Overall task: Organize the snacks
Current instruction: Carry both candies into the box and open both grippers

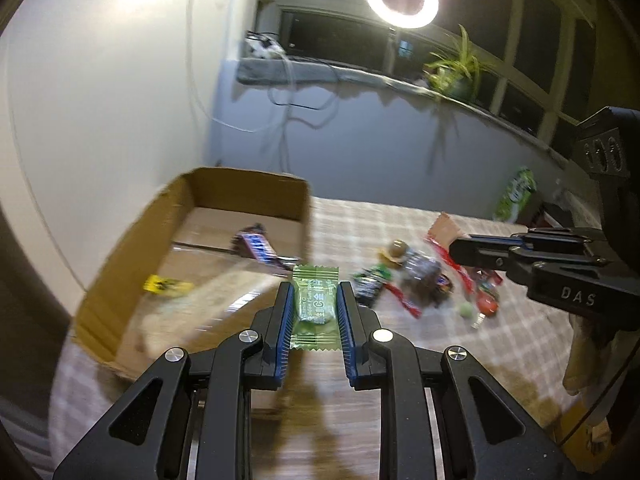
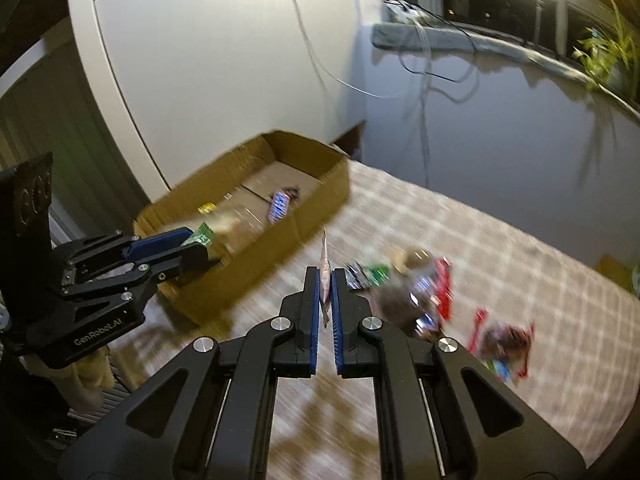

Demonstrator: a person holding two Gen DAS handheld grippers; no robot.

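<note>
While the checked cloth-covered table (image 1: 400, 232) lay blurred, the open brown cardboard box (image 2: 320, 184) held a blue bar. Only the left view showed the left gripper (image 1: 313, 300) clamped on a green wrapped candy (image 1: 315, 304); only the right showed the right gripper (image 2: 326, 292) pinching a thin pale packet (image 2: 325, 276) edge-on, print unreadable.

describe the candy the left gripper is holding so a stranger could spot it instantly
Start at the cardboard box on the checked tablecloth. Just off its near right corner, the left gripper is shut on a green candy. It is the only flat, pale green wrapper with crimped ends; the loose snack pile is mostly red and brown.
</note>
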